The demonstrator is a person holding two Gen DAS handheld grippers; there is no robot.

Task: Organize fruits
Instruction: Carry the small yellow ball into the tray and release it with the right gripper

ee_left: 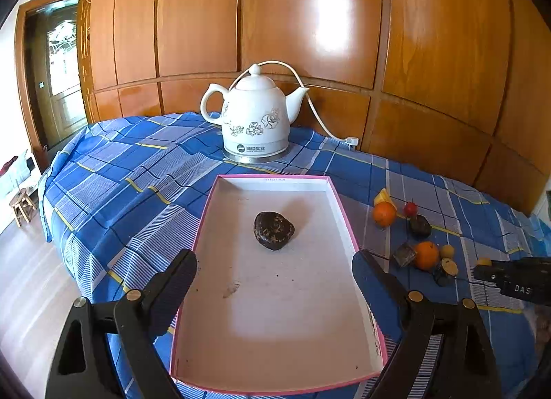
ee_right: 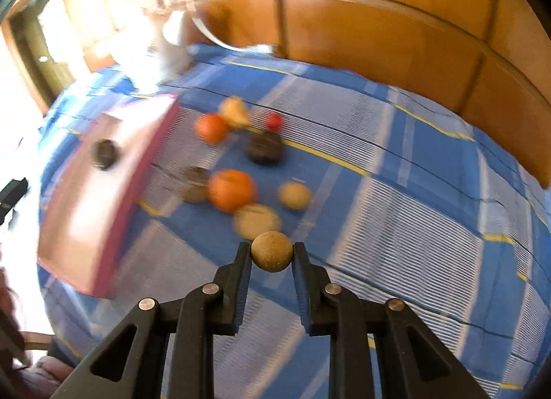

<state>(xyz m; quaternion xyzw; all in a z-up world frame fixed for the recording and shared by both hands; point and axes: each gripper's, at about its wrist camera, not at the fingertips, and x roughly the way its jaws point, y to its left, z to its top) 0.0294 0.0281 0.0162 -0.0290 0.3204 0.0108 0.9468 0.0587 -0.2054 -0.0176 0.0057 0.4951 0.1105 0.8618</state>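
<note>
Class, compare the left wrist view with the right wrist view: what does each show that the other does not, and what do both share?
Only the left wrist view: the left tongs open over the pink-rimmed white cardboard tray, and the white ceramic kettle's flower print seen sharply.

Only the right wrist view: the right tongs shut on a small round tan fruit, held above the blue checked cloth.

Both: the tray, the dark lumpy fruit lying in it, two oranges and a small red fruit on the cloth.
</note>
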